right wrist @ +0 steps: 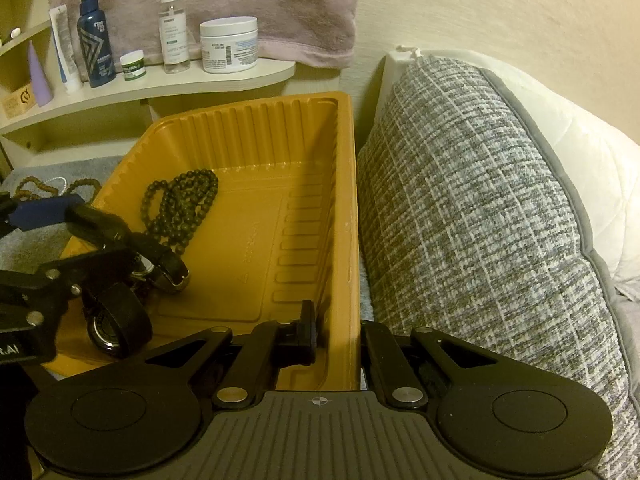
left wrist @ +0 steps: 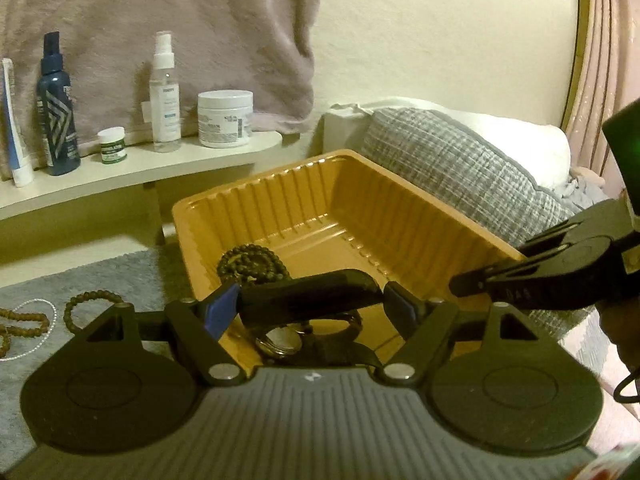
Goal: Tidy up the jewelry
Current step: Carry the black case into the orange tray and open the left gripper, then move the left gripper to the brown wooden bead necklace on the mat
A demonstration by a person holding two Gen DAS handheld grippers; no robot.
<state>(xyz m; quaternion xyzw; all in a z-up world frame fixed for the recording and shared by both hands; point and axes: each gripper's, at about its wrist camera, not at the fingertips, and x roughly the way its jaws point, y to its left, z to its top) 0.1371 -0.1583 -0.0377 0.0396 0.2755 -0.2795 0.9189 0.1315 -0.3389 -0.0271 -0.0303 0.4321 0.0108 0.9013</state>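
Left wrist view
- Left gripper (left wrist: 310, 308): my fingers stand wide, with a black watch strap (left wrist: 308, 298) spanning between the blue pads (left wrist: 218, 310); I judge it held.
- Watch (left wrist: 280, 342): hangs from the strap just above the near end of the orange tray (left wrist: 400, 216).
- Dark bead necklace (left wrist: 252, 266): already lying in the tray.
- Brown bead strands (left wrist: 92, 306): left out on the grey mat (left wrist: 120, 276), with a thin silver chain (left wrist: 36, 304) beside them.
- Step in hand: as I judge it, lower the watch onto bare tray floor clear of the beads, then part the fingers fully.

Right wrist view
- Right gripper (right wrist: 340, 340): my fingers are closed on the tray's right wall (right wrist: 346, 240), one inside, one outside, steadying it.
- Advice to self: keep that pinch firm; the thin plastic could flex or slide.
- Surface: the mat under the tray's left side.
- Room: checked cushion (right wrist: 480, 220) against the tray's right; shelf (right wrist: 200, 80) behind with bottles and jars; pinkish towel (right wrist: 240, 4) on a cream wall.
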